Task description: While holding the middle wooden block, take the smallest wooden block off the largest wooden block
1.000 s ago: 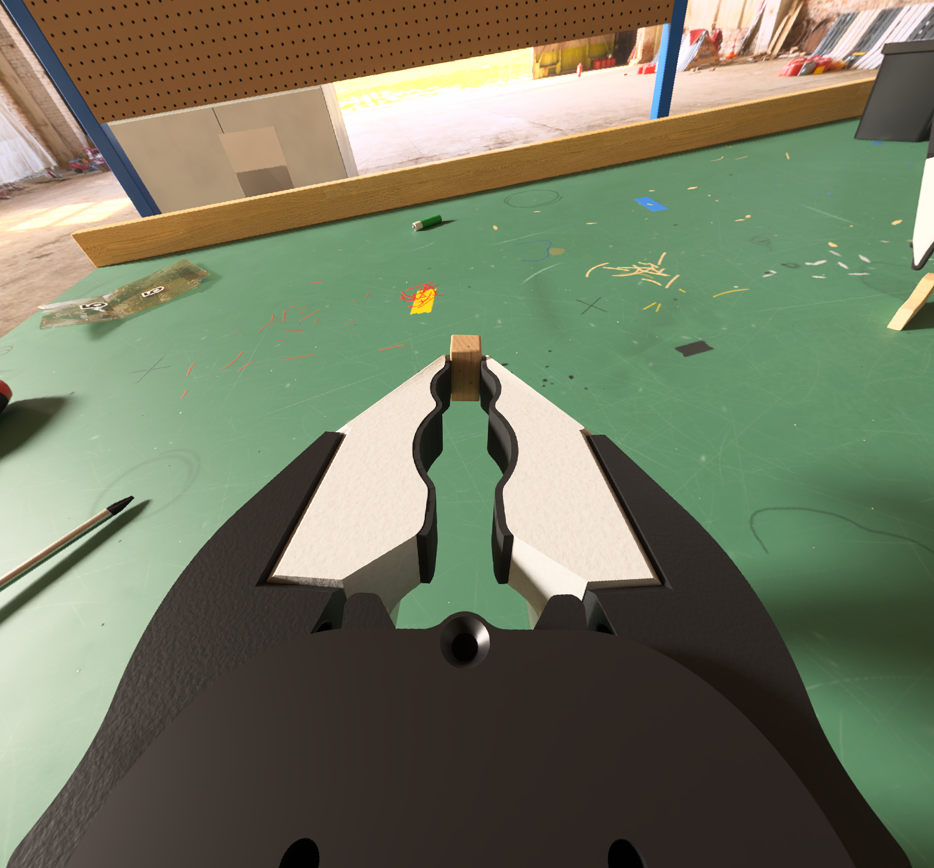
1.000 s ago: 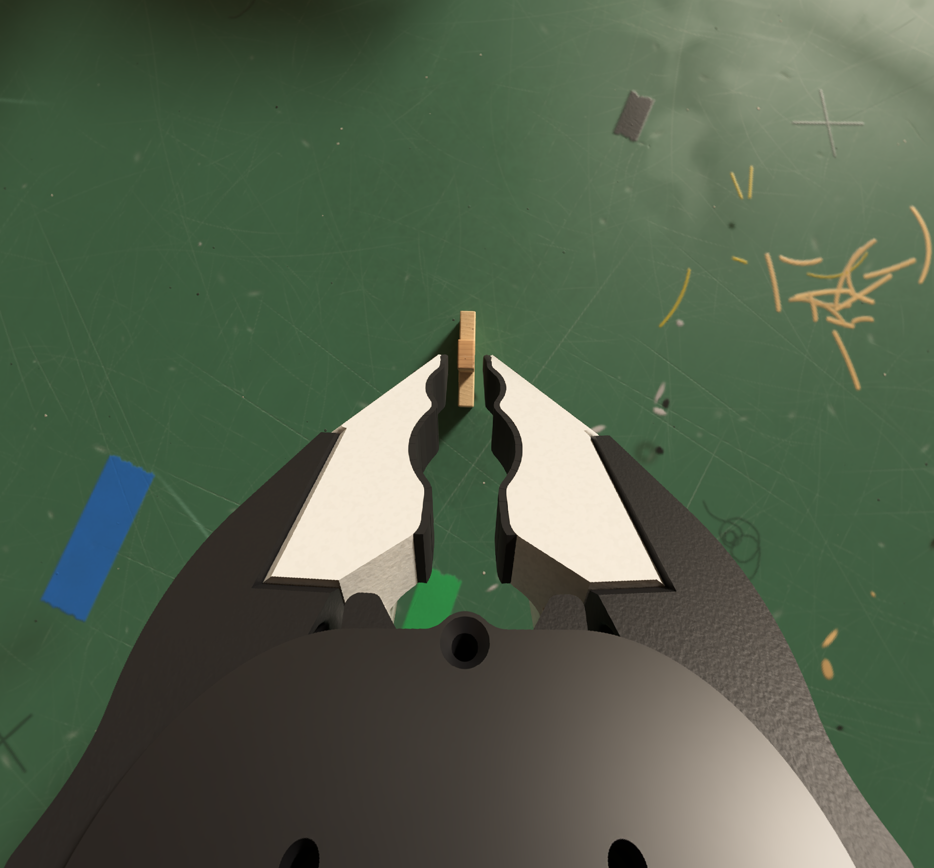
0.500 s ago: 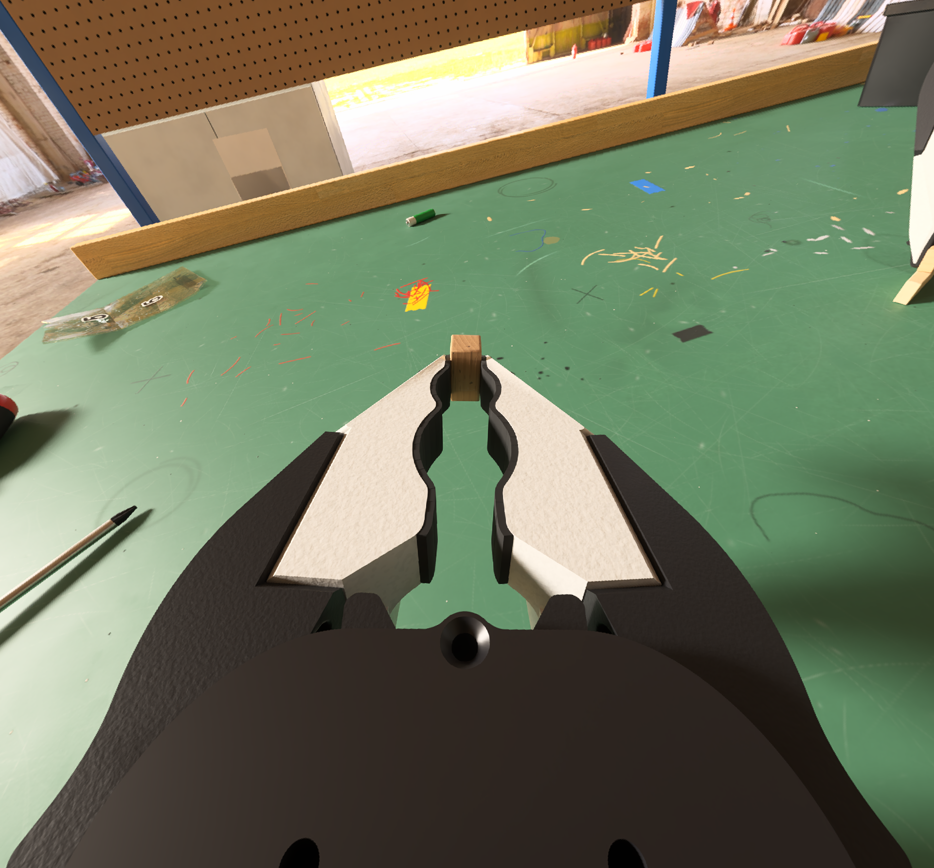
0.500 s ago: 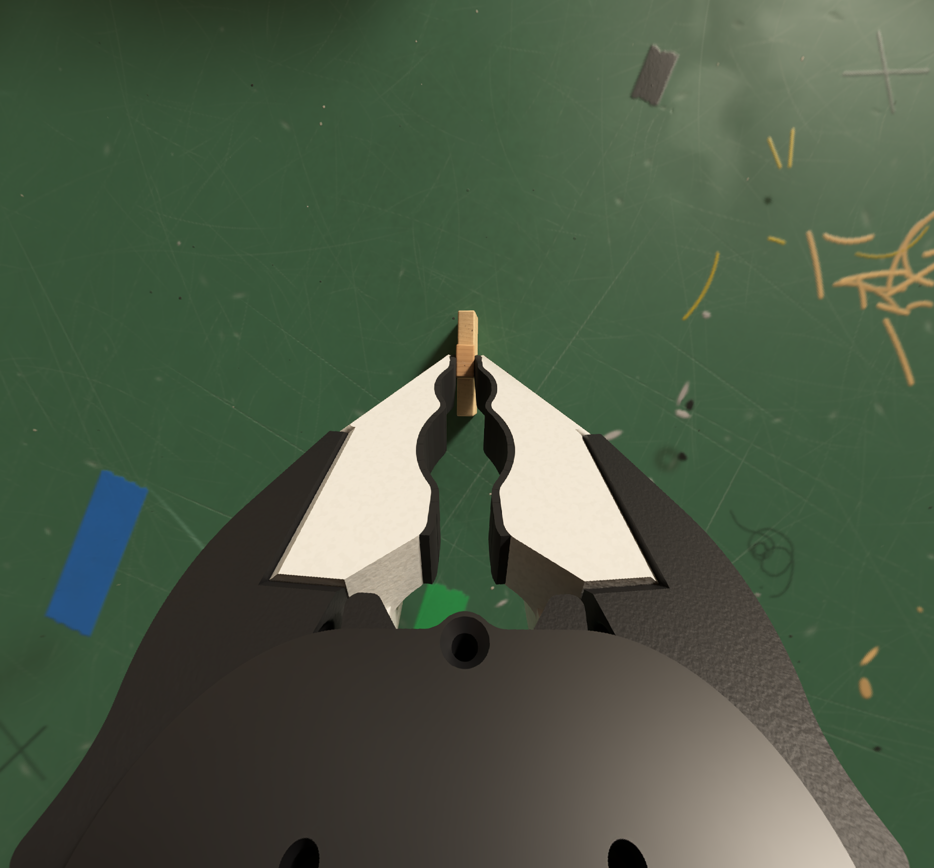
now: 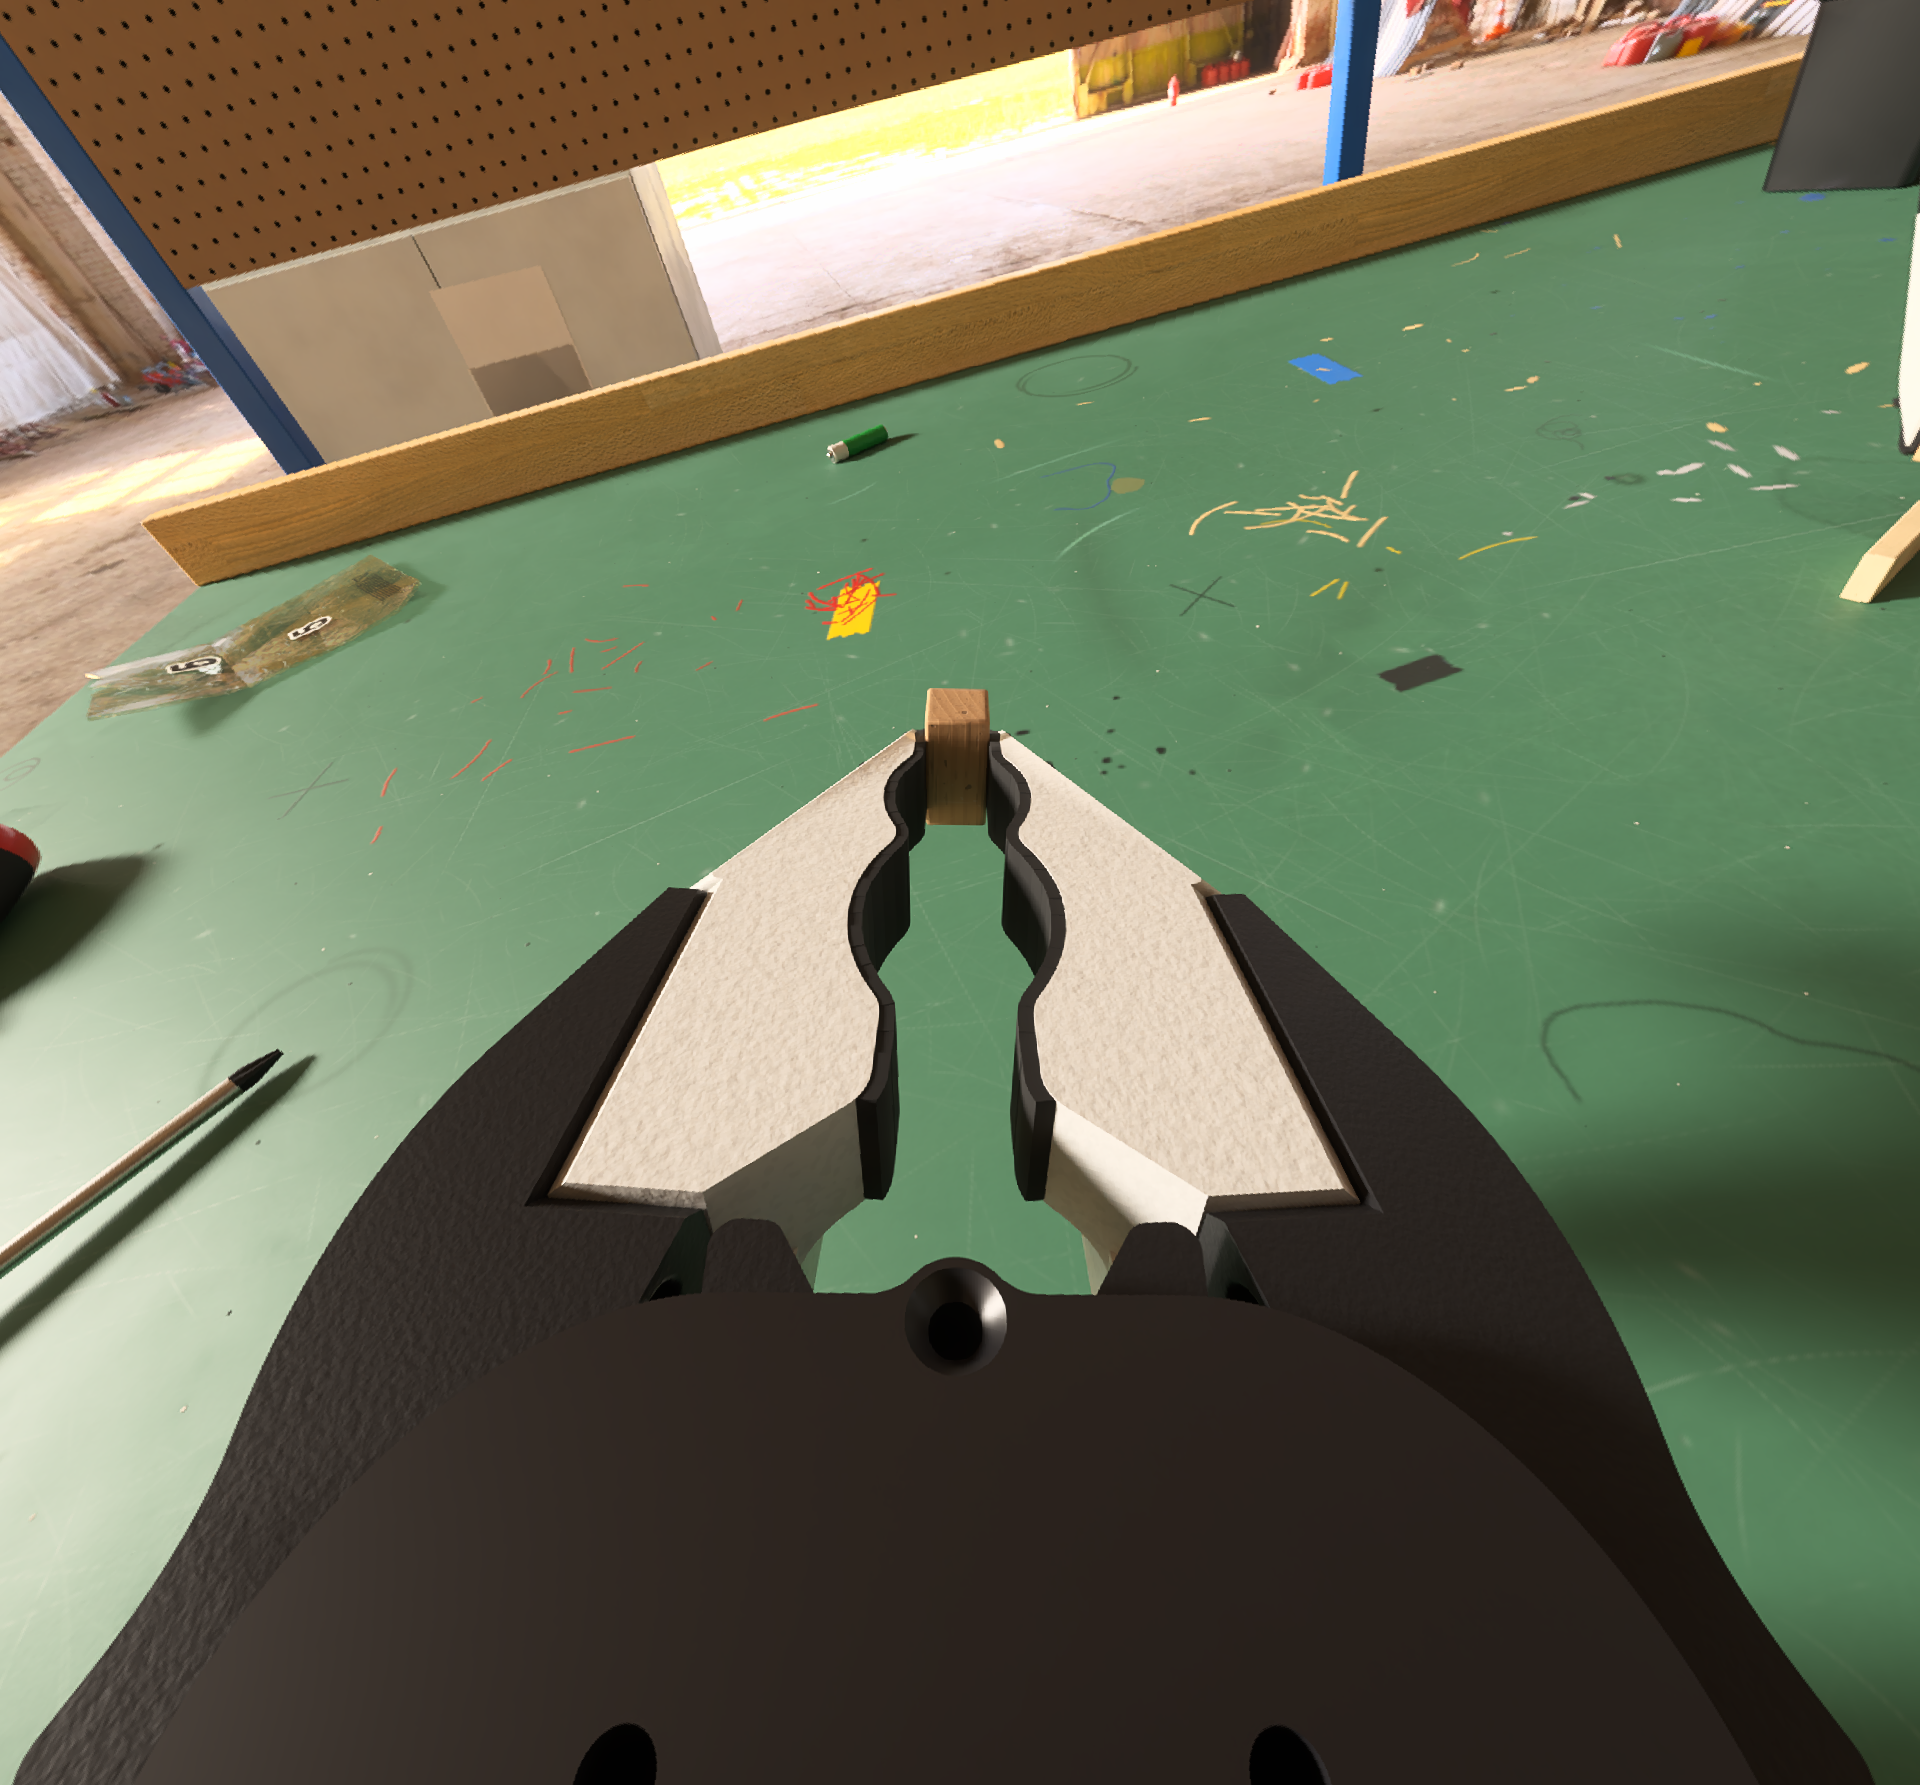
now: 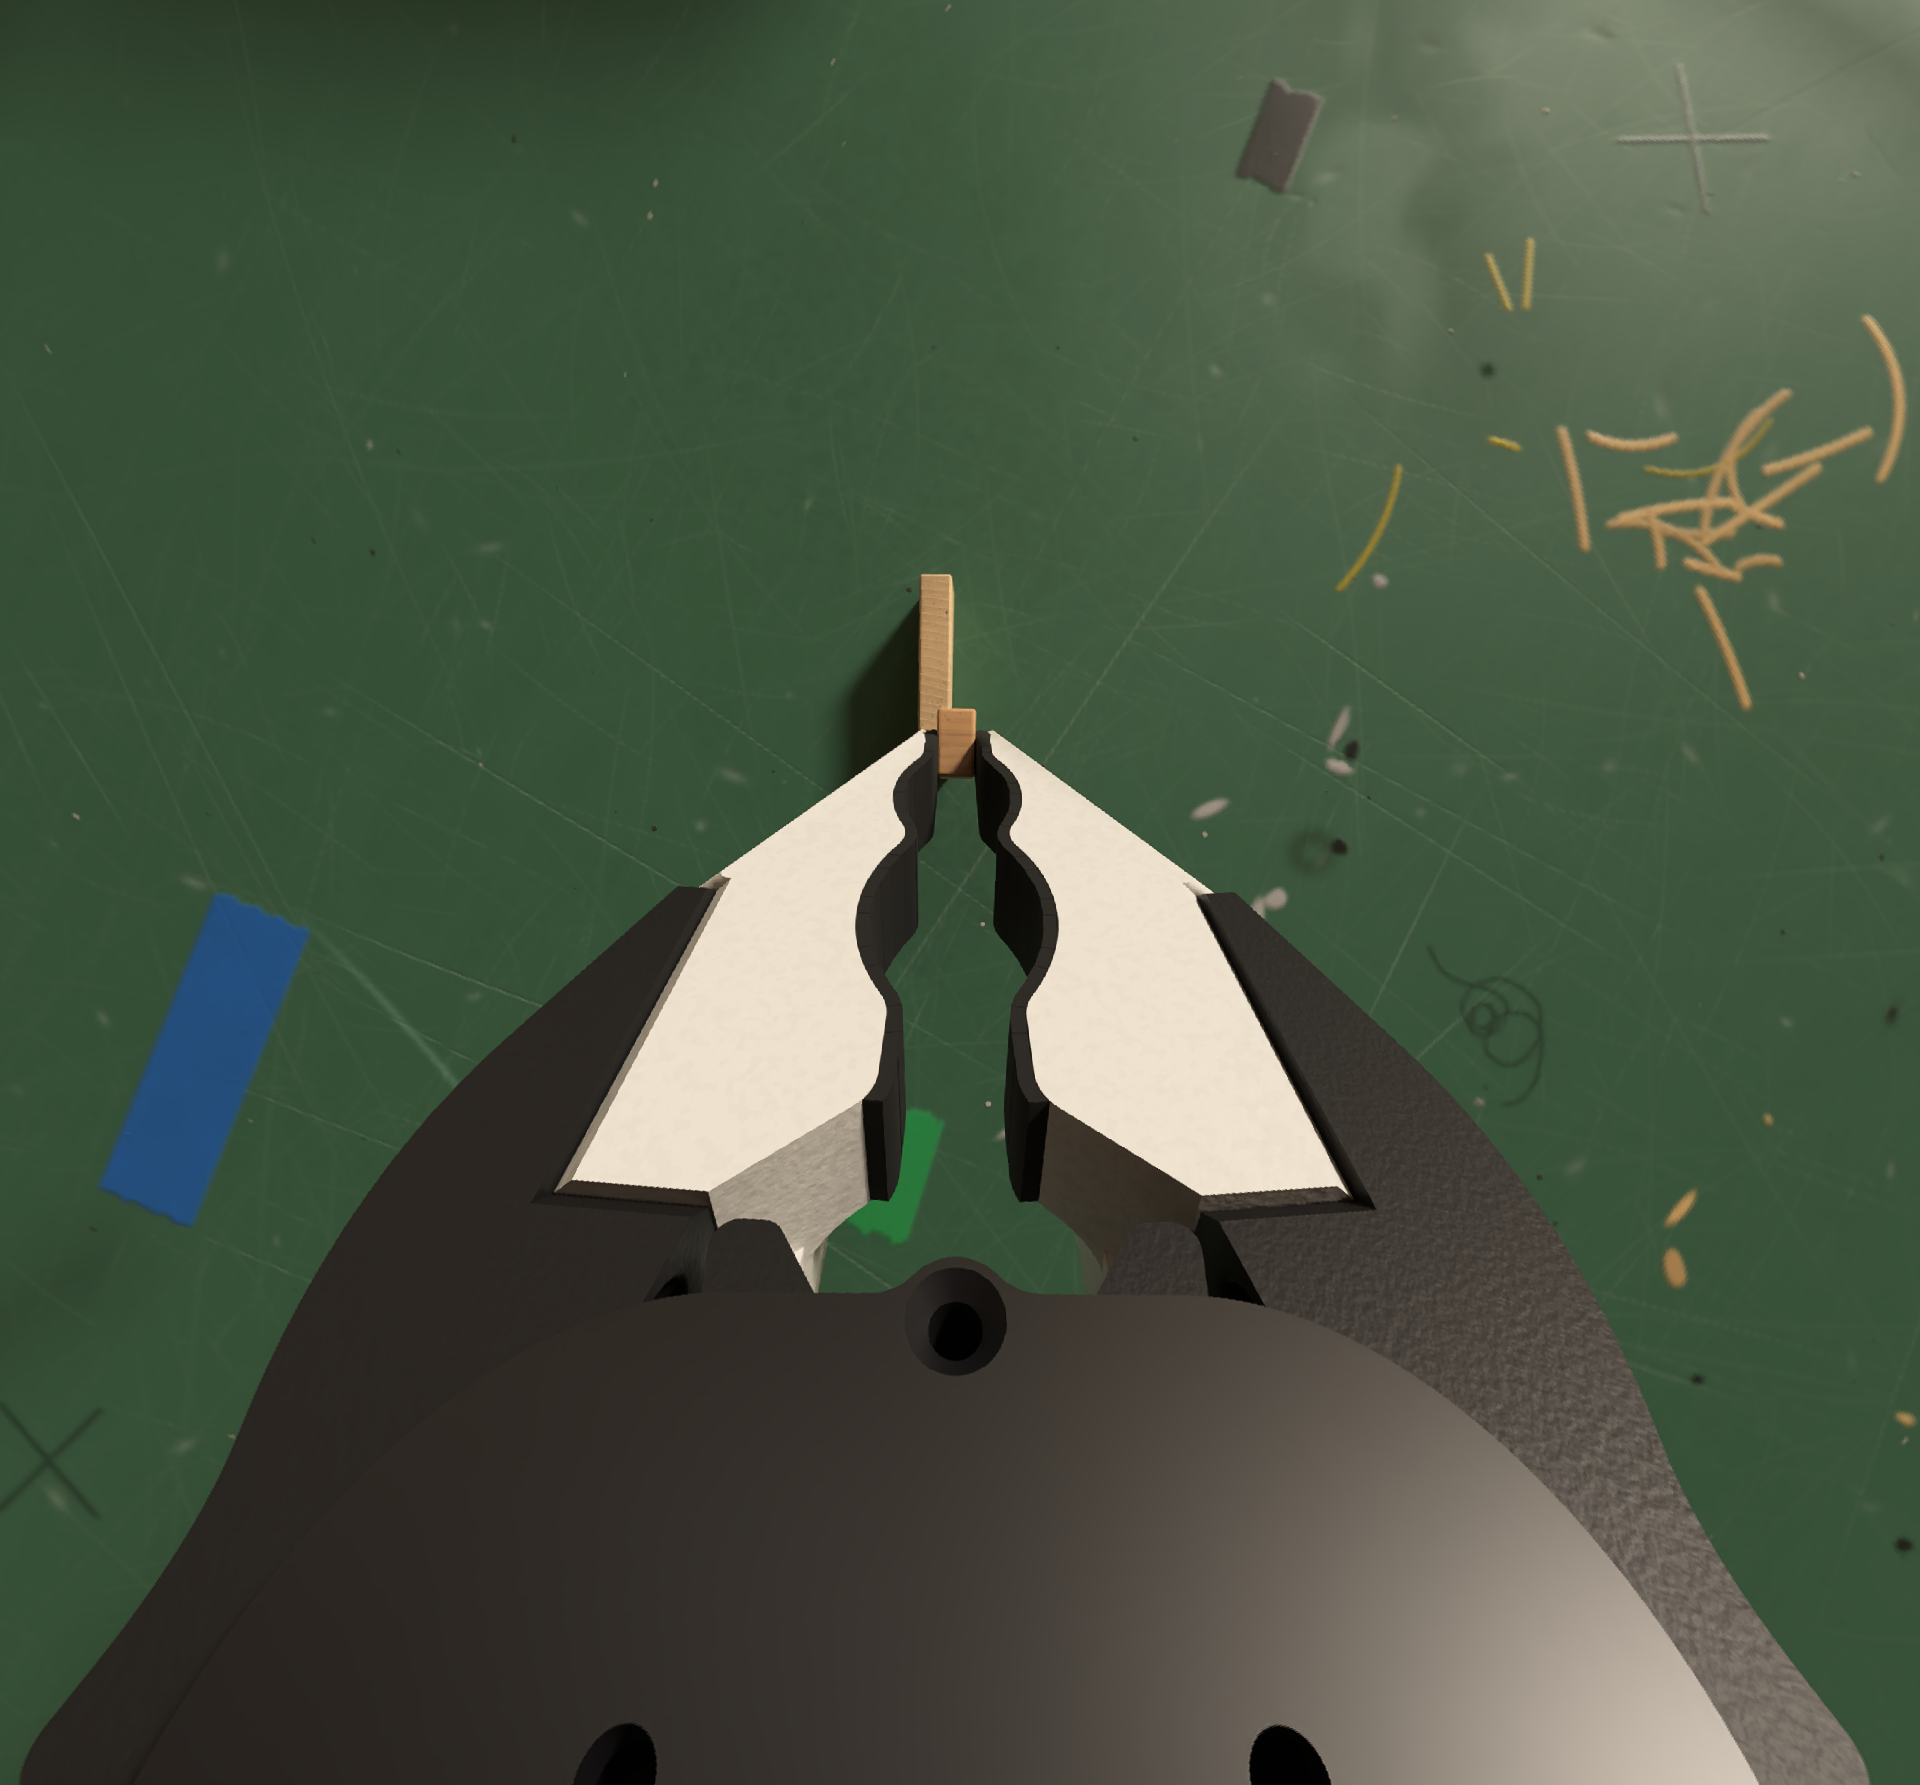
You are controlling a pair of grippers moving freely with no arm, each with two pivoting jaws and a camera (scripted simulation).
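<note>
Smallest block (image 6: pixel 956 743) lifted off largest block (image 6: pixel 935 649), right jaws clamping it; left jaws gripping middle block (image 5: pixel 956 756)

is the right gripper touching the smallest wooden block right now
Touching. The right wrist view shows the right gripper with both fingertips pressed against the small tan wooden cube, no gap on either side.

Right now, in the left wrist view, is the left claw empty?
No: the left claw is shut on a wooden block pinched between its tips.
</note>
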